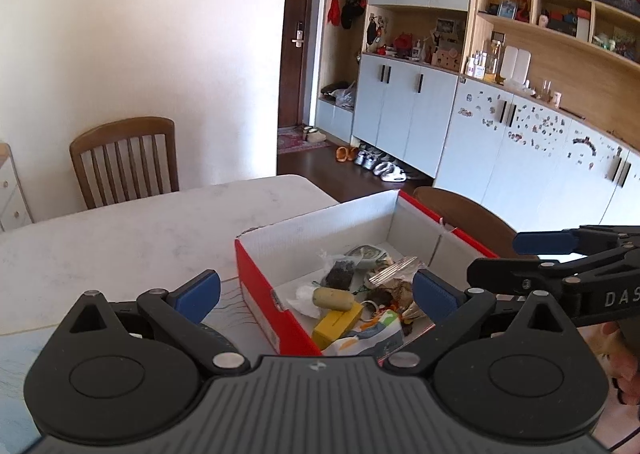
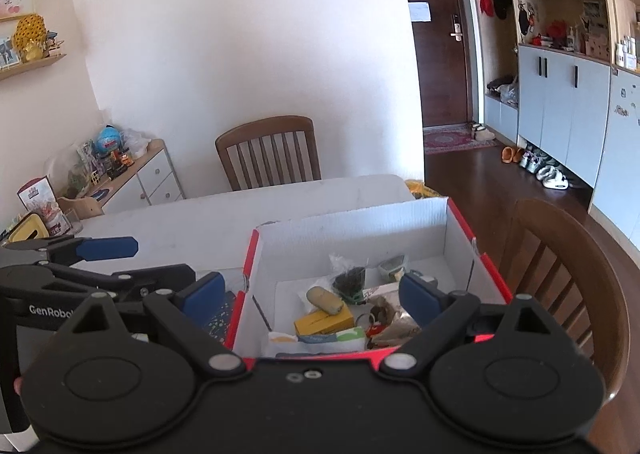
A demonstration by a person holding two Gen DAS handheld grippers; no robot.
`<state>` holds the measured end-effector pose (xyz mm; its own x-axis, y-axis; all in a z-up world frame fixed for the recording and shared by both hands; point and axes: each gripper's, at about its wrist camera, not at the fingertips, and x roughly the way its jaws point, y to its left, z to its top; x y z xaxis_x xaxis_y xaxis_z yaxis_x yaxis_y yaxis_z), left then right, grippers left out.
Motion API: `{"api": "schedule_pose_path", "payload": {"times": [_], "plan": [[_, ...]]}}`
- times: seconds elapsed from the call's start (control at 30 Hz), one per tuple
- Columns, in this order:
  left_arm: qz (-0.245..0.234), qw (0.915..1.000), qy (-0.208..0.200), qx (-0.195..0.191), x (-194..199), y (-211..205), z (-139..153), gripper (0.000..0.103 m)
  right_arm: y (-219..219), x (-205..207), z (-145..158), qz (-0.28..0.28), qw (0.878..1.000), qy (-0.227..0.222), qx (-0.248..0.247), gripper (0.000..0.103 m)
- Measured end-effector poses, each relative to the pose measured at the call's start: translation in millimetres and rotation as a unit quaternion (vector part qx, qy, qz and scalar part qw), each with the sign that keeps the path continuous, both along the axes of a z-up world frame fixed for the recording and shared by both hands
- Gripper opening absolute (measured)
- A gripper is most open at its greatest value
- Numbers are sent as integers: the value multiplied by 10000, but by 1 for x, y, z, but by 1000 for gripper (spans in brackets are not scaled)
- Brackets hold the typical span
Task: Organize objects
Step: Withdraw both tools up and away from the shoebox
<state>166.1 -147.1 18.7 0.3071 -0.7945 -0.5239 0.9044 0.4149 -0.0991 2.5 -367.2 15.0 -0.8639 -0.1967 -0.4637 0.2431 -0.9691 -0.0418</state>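
Observation:
A red shoebox with white inside walls (image 1: 320,222) (image 2: 352,226) stands on the white table (image 1: 140,230) (image 2: 200,222). It holds several small things: a yellow box (image 1: 338,323) (image 2: 324,321), a tan oval object (image 1: 333,298) (image 2: 324,300), a dark bag (image 1: 340,274) (image 2: 350,280) and snack packets (image 1: 370,338) (image 2: 320,336). My left gripper (image 1: 316,296) is open and empty above the box's near left corner. My right gripper (image 2: 312,296) is open and empty above the box's near edge. Each gripper shows in the other's view, the right one (image 1: 560,262) and the left one (image 2: 80,266).
A wooden chair (image 1: 124,160) (image 2: 268,152) stands at the table's far side. Another chair (image 2: 568,278) is right of the box. A low cabinet with toys (image 2: 128,174) stands at the left wall. Cupboards (image 1: 500,134) line the right wall.

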Motion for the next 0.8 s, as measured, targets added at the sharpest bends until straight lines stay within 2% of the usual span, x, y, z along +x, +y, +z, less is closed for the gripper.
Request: {"api": "schedule_pose_path", "payload": {"times": [0.8], "plan": [[-93, 10000, 34, 13, 1, 6, -7, 103, -12, 18, -9, -200, 9998, 15, -94, 93]]}}
